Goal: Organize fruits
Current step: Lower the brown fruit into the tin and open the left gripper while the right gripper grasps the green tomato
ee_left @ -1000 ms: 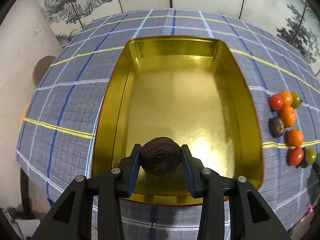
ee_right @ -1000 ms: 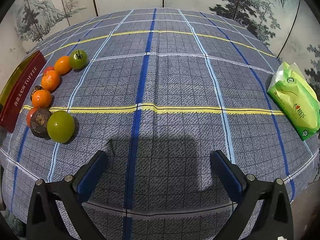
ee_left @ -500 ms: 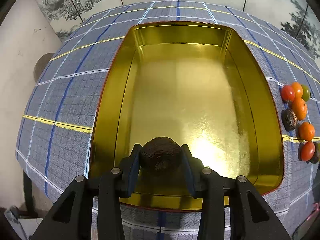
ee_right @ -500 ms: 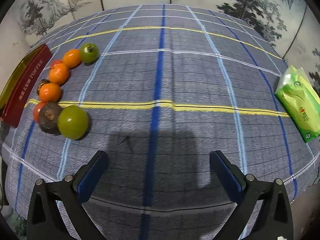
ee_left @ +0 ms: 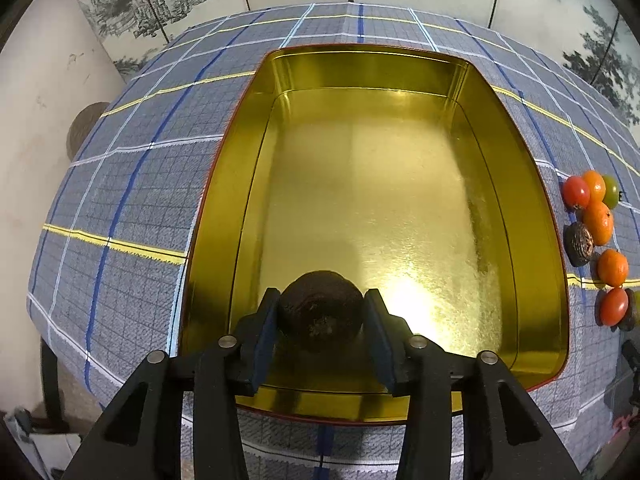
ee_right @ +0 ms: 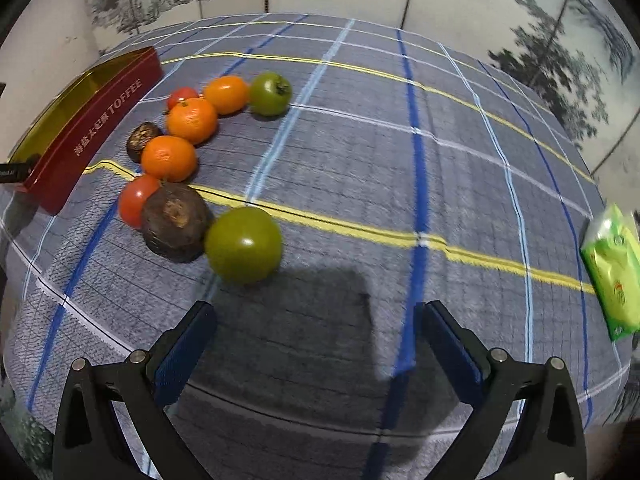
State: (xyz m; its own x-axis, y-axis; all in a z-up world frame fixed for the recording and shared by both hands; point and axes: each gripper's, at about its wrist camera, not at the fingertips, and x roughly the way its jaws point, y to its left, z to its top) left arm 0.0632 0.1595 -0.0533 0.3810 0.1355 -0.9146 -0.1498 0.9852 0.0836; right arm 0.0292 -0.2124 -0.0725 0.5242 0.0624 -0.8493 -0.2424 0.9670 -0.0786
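Between the left gripper's (ee_left: pixel 320 316) jaws, just eased apart: dark round fruit (ee_left: pixel 320 312), low in the gold tin's (ee_left: pixel 520 184) near end, pads barely off it or only touching. Right gripper (ee_right: pixel 316 336) spread wide, empty; green tomato (ee_right: pixel 243 244) just ahead-left of the jaws, nearest. Farther left, "TOFFEE" on the tin's red side.

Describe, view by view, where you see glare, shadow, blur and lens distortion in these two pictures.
Left wrist view: bright glare on the tin floor beside the dark fruit; fisheye bends the tin's walls. Right wrist view: the claw's blocky shadow falls on the cloth; the green tomato and cloth lines look smeared; the grid curves towards the edges.
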